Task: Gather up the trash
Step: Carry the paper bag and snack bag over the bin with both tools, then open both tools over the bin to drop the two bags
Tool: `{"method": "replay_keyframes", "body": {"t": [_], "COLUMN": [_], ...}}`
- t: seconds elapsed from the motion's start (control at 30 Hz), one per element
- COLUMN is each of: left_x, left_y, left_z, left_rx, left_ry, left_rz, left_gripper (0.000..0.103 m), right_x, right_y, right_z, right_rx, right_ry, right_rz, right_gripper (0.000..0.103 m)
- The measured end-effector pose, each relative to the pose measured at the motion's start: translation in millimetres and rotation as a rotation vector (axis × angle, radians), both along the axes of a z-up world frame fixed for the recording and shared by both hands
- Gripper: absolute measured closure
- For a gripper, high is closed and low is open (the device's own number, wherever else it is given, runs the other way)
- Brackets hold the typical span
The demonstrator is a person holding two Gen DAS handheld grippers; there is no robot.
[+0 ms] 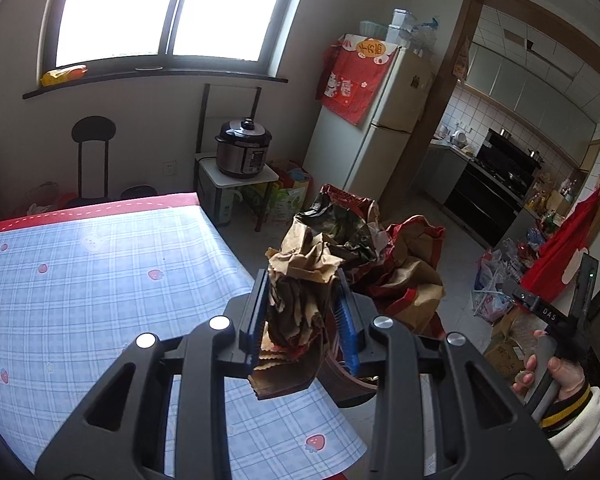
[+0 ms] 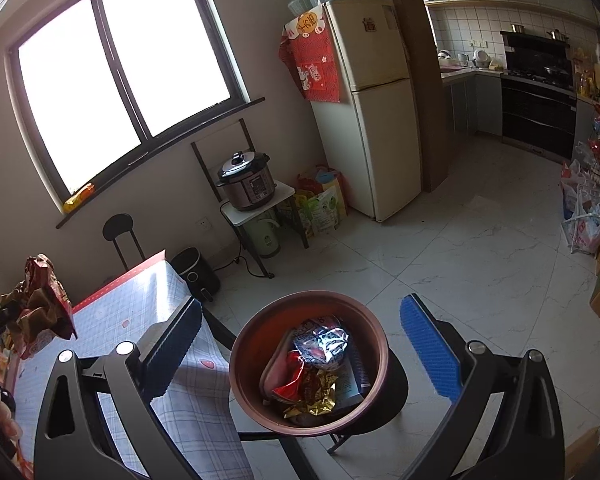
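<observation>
My left gripper (image 1: 302, 312) is shut on a crumpled brown and red paper bag (image 1: 340, 256) and holds it in the air past the table's right edge. The same bag shows at the far left of the right wrist view (image 2: 40, 304). My right gripper (image 2: 300, 340) is open and empty, its fingers on either side of and above a brown round bin (image 2: 256, 340) that stands on a black chair seat (image 2: 396, 384). Foil wrappers and other trash (image 2: 320, 364) lie in the bin. The bin's rim (image 1: 340, 376) shows just below the held bag.
The table with a blue plaid cloth (image 1: 100, 280) is at my left. A pressure cooker (image 2: 246, 180) stands on a small stand by the wall, beside a fridge (image 2: 372, 112). A black appliance (image 2: 196, 272) sits on the floor. Bags and boxes (image 2: 584, 216) line the right wall.
</observation>
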State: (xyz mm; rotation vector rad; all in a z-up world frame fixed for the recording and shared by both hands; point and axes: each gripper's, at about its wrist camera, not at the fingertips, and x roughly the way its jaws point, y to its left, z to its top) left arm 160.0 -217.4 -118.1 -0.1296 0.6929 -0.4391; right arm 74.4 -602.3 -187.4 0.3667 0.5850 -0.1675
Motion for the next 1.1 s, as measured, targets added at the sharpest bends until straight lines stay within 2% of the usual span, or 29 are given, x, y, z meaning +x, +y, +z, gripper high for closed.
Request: {"method": "replay_keyframes", "body": {"t": [0.33,0.63,0.73,0.8,0.83,0.87,0.9,1.1], "left_x": [34.8,54.7,58.1,59.2,59.6,60.5,60.5,55.1], "left_y": [-121.7,-192.3,-204.0,-206.7,-206.8,-206.8,-205.7,-189.7], "left_z": [-35.7,-57.1,-57.5,-55.4,-53.5,-50.4,-47.7,-22.7], "left_rx": [0.047,0.063,0.056,0.045,0.041,0.038,0.031,0.037], "left_ry": [0.039,0.049,0.040,0.032,0.020,0.007,-0.005,-0.043], "left_rz": [-0.178,-0.253,-0.273,-0.278,-0.273,-0.270,-0.269,-0.266], "left_gripper": [0.067,0.059,0.052,0.038,0.034,0.022,0.017,0.016], "right_x": [-52.8,-85.6,-88.5,-87.4,-85.8,-83.5,-80.8,-65.5], "right_y": [-48.0,-92.8,-101.1,-100.5,-100.8,-100.1,-98.0,-77.5], "right_z": [-7.1,-18.9,-22.8,-24.5,-24.8,-25.4,-26.1,-22.4], "right_rx": [-0.035,-0.041,-0.035,-0.032,-0.030,-0.028,-0.027,-0.013], "right_ry": [0.048,0.084,0.087,0.087,0.086,0.085,0.084,0.074], "right_rz": [-0.110,-0.207,-0.222,-0.220,-0.215,-0.208,-0.201,-0.160], "right_gripper": [0.005,0.005,0.005,0.005,0.005,0.005,0.005,0.005]}}
